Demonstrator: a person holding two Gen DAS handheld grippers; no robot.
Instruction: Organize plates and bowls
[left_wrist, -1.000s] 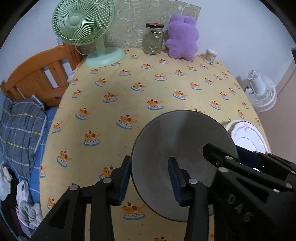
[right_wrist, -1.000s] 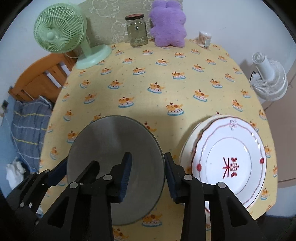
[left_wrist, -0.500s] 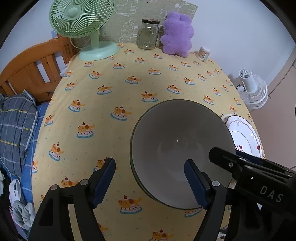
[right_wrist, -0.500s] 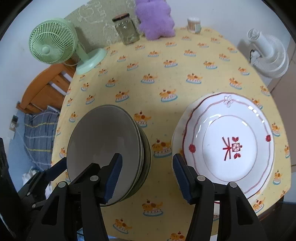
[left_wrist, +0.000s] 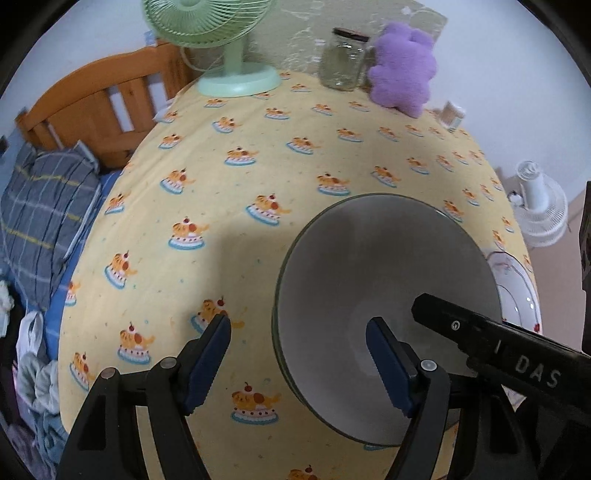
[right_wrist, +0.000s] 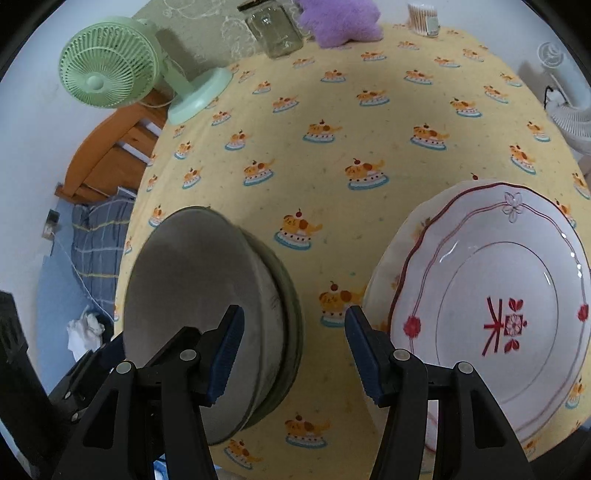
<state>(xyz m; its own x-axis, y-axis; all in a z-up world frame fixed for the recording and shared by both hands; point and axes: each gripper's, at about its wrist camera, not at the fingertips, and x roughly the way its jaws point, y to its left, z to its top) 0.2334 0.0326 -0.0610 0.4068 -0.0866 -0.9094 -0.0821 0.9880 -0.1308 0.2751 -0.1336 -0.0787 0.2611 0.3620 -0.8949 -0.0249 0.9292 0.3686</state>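
On a yellow-clothed surface (right_wrist: 369, 122) printed with cartoon cakes, white plates (right_wrist: 498, 306) trimmed in red sit stacked at right, beside nested grey bowls (right_wrist: 207, 295) with dark green rims. The left tool (left_wrist: 299, 354), just opened, straddles the bowl rim without pressing; the right tool (right_wrist: 293, 347), also just opened, hangs over bare cloth between bowls and plates.

This was a bedroom in a home. A wooden bed (left_wrist: 92, 99) with a striped pillow (left_wrist: 40, 199) stood right beside the table. The table wore a yellow cloth (left_wrist: 229, 206) with little cake pictures. A green fan (left_wrist: 225, 48), a glass jar (left_wrist: 341, 59) and a purple soft toy (left_wrist: 402, 70) sat at its far edge.
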